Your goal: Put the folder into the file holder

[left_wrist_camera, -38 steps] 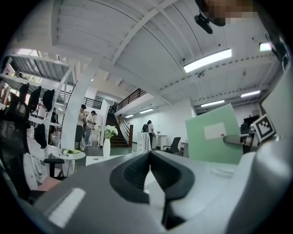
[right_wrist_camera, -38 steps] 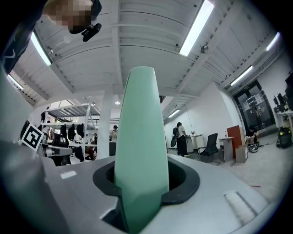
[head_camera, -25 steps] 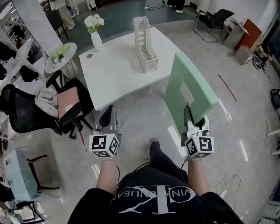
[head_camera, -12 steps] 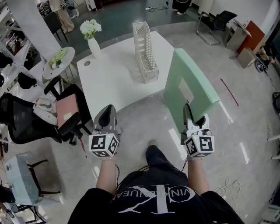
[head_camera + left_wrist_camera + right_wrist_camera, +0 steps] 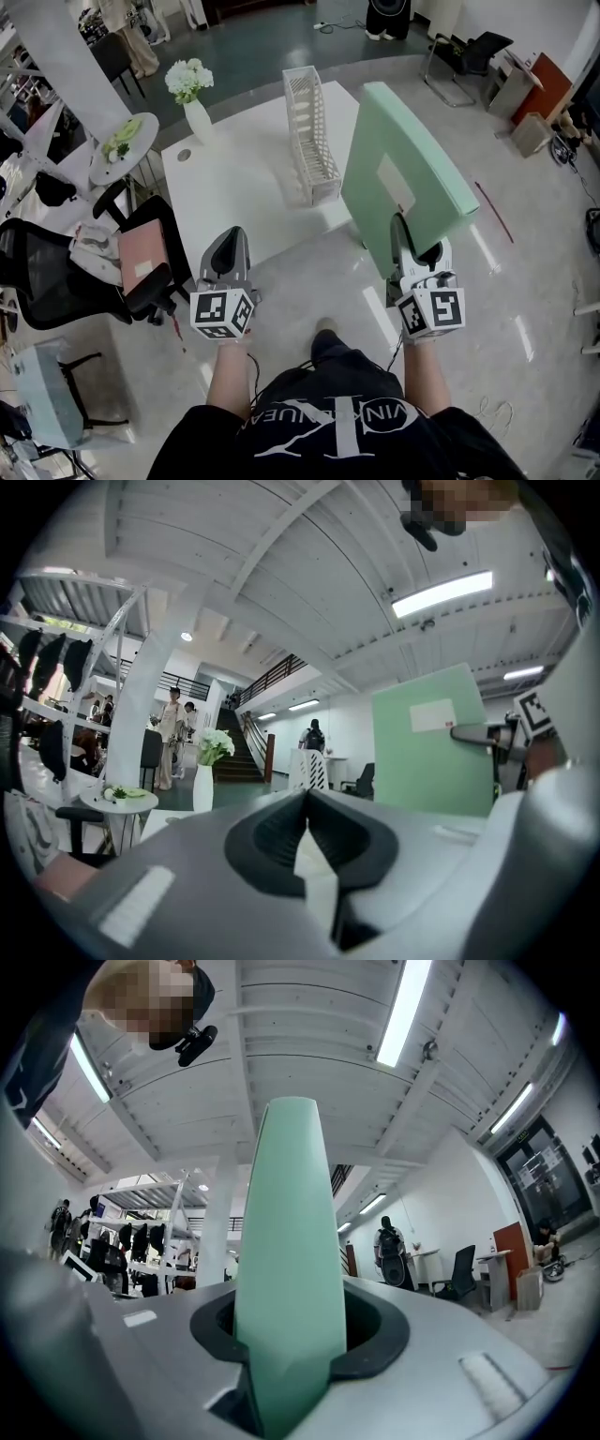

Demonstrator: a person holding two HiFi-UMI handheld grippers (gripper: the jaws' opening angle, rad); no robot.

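Note:
A pale green folder (image 5: 408, 183) with a white label stands upright in the air, and my right gripper (image 5: 410, 246) is shut on its lower edge. In the right gripper view the folder (image 5: 286, 1241) rises thin-edge-on from between the pads. A white slatted file holder (image 5: 308, 131) stands upright on the white table (image 5: 234, 192), just left of the folder's top. My left gripper (image 5: 230, 255) hovers over the floor near the table's front edge, shut with nothing in it. From the left gripper view the folder (image 5: 431, 752) and the file holder (image 5: 307, 769) lie ahead.
A white vase of flowers (image 5: 194, 96) stands on the table's far left corner. Black office chairs (image 5: 66, 272) and a small round table (image 5: 124, 141) crowd the left. More chairs and boxes (image 5: 525, 89) sit at the far right. The person's legs show below.
Both grippers and the folder have come closer to the table. The folder's top now reaches the table's right edge beside the file holder. Neither grip has changed.

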